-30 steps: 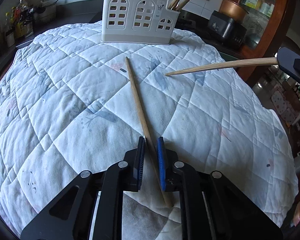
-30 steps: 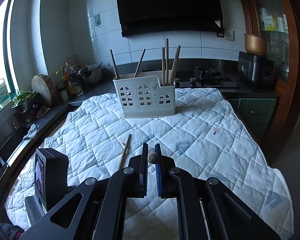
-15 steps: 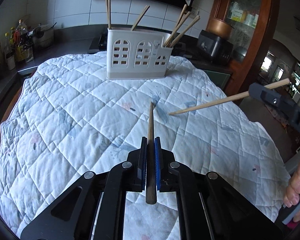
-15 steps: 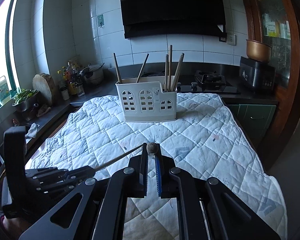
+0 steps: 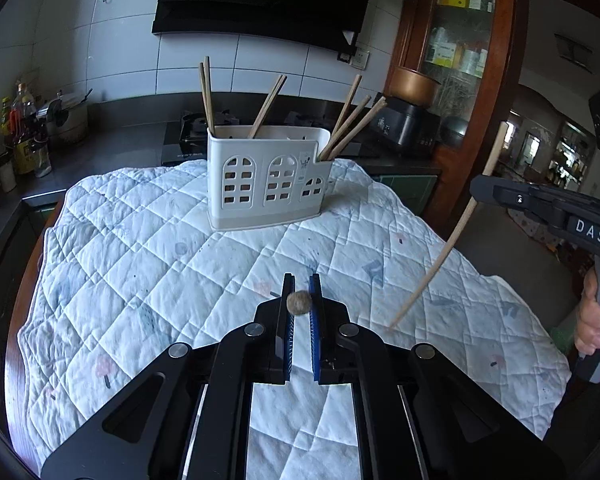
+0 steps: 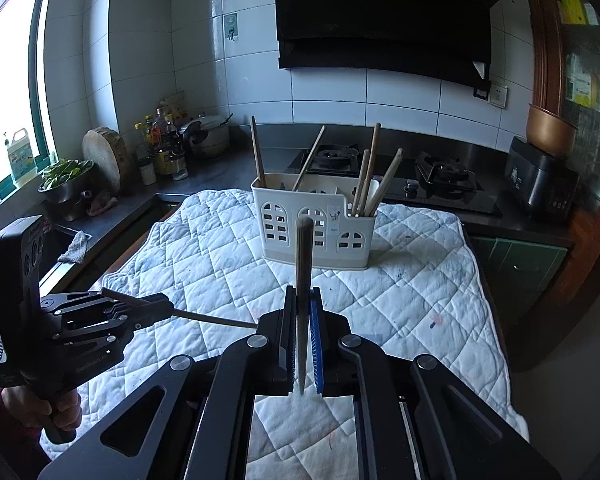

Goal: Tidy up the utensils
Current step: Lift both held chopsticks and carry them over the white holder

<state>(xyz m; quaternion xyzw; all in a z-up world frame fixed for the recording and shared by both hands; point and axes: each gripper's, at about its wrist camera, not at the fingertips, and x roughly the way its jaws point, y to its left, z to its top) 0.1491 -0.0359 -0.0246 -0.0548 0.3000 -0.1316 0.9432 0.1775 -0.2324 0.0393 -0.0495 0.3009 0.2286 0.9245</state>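
A white utensil holder [image 5: 268, 184] [image 6: 312, 232] with arched cut-outs stands at the far side of the quilted cloth [image 5: 140, 264], with several wooden chopsticks leaning in it. My left gripper [image 5: 301, 280] is shut on a chopstick [image 5: 299, 303], seen end-on between the blue pads and lifted off the cloth. My right gripper [image 6: 303, 292] is shut on another chopstick [image 6: 303, 256], which stands nearly upright in front of the holder. The left wrist view shows that chopstick [image 5: 452, 240] slanting down toward the cloth. The right wrist view shows the left gripper [image 6: 156, 308] with its chopstick [image 6: 216, 320] nearly level.
A gas hob [image 6: 444, 176] and a dark rice cooker [image 6: 540, 180] sit on the counter behind the table. Bottles and a pot [image 6: 204, 136] stand at the back left. A wooden cabinet [image 5: 460, 60] rises on the right. A hand [image 5: 592, 320] holds each gripper's handle.
The left gripper closed on the chopstick that lay on the cloth and lifted it, so it now shows end-on. The right gripper rose and its chopstick swung from nearly level to steep.
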